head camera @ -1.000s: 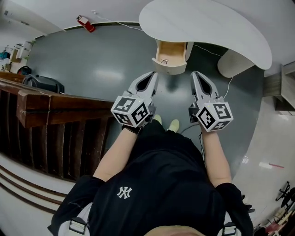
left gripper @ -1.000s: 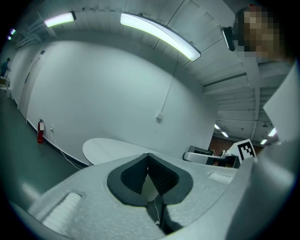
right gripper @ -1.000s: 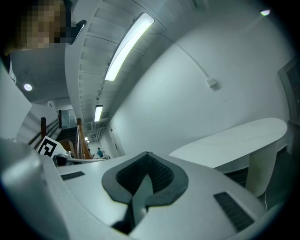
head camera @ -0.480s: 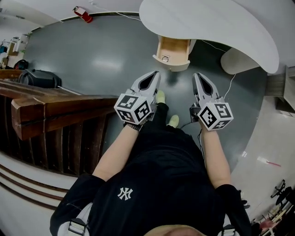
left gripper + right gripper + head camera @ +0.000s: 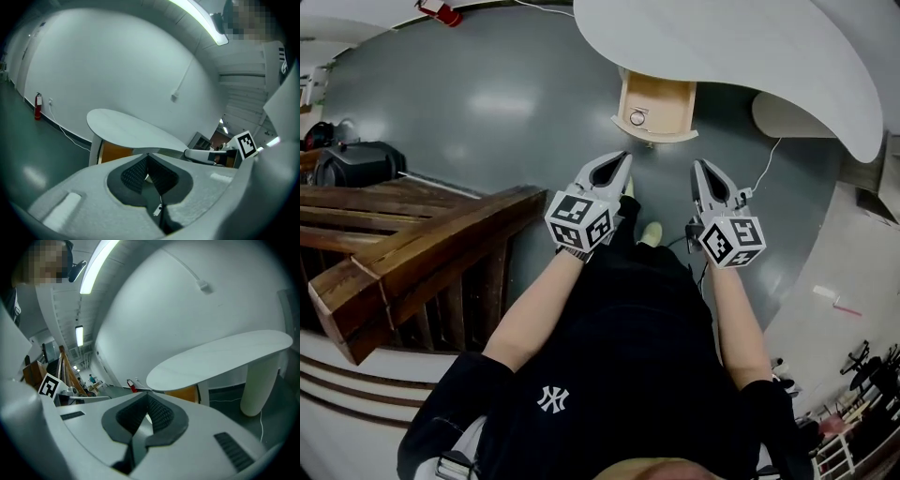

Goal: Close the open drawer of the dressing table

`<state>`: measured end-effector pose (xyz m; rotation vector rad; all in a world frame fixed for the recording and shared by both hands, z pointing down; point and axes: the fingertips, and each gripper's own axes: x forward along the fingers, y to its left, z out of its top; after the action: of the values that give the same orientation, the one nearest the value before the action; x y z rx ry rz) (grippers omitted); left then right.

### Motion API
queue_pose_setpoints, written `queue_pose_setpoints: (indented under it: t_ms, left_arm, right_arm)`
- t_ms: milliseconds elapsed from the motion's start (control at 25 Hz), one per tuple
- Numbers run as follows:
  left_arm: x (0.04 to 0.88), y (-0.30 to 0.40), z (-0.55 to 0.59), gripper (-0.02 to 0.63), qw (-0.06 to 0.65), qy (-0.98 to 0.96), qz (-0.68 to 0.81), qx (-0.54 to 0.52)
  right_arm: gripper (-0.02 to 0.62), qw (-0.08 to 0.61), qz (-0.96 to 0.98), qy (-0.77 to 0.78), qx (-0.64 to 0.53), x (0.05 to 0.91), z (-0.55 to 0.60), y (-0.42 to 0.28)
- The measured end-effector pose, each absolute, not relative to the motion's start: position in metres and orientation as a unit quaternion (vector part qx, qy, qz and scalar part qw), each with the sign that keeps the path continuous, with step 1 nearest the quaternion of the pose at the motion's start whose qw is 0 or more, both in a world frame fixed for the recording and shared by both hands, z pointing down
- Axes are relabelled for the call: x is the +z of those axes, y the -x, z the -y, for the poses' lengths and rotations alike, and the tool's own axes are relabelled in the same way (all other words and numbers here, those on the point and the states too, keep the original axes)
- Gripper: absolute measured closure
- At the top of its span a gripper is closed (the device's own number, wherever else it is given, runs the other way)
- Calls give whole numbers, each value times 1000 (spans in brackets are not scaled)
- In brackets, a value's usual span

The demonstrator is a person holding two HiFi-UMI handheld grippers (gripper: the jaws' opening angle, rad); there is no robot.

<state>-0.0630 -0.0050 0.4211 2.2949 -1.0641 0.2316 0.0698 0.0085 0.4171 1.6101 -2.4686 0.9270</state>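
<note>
The white dressing table point(image 5: 741, 42) fills the top right of the head view. Its drawer point(image 5: 657, 101) stands pulled out, showing a bare wooden inside and a round knob point(image 5: 637, 118) on the front. My left gripper point(image 5: 622, 159) and right gripper point(image 5: 697, 167) are held side by side above the floor, a short way in front of the drawer and touching nothing. Both are shut with nothing between the pads. In the left gripper view the table top point(image 5: 136, 131) and the drawer's wooden side point(image 5: 115, 152) lie beyond the left gripper's tips point(image 5: 147, 154). The right gripper view shows the table top point(image 5: 220, 357) over the right gripper's tips point(image 5: 149, 392).
A dark wooden stair railing point(image 5: 422, 244) runs along the left. Beyond it a black bag point(image 5: 356, 164) sits on the grey floor. A red fire extinguisher point(image 5: 441, 7) stands by the far wall. The table's white pedestal leg point(image 5: 792, 117) and a cable point(image 5: 764, 164) are right of the drawer.
The person has stepped toward the table, so the drawer and the grippers are closer together in view. Both grippers have stayed shut and empty.
</note>
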Motion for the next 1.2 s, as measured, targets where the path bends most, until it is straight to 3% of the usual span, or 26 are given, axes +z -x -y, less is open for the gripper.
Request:
queue_pose_setpoints:
  t_ms: [320,800,1200]
  left_arm:
    - [563,86,29,595,369,-830,389,151]
    - [685,88,52,595,333,-843,362,219]
    - [714,76,66,595,310,-857,358,203]
  right_arm:
    - [580,103,737,-559,365,556,10,-73]
    - [580,183,711,-557,388,693,21,-86]
    - [580,195,736,-542,356,719,38,-75]
